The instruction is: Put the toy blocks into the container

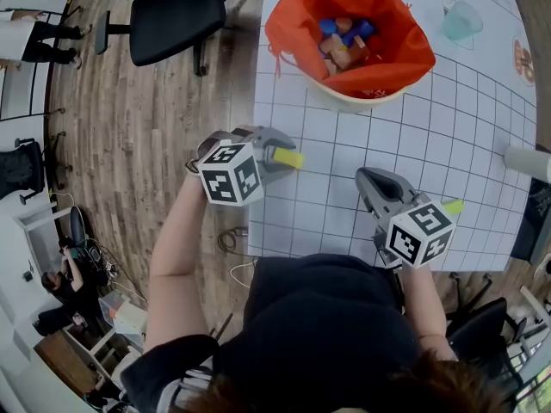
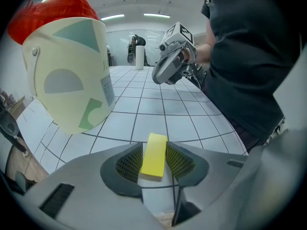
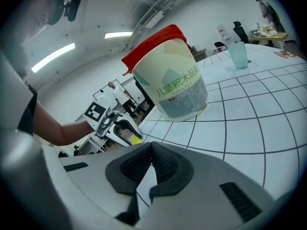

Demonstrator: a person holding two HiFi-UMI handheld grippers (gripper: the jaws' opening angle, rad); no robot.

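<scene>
A cream container (image 1: 303,83) with a red liner stands at the far side of the white gridded table (image 1: 327,213); several coloured toy blocks (image 1: 346,41) lie inside it. My left gripper (image 1: 288,157) hovers near the table's left edge, shut on a yellow block (image 2: 153,155) that sits between both pads. In the left gripper view the container (image 2: 72,75) looms close on the left. My right gripper (image 1: 368,177) is over the near edge, jaws shut (image 3: 149,169) and empty, facing the container (image 3: 177,80). A small yellow-green piece (image 1: 453,206) shows beside its marker cube.
A teal cup (image 1: 462,20) stands at the far right of the table, and a white roll (image 1: 527,162) pokes in at the right edge. An office chair (image 1: 172,15) stands on the wooden floor to the left of the table.
</scene>
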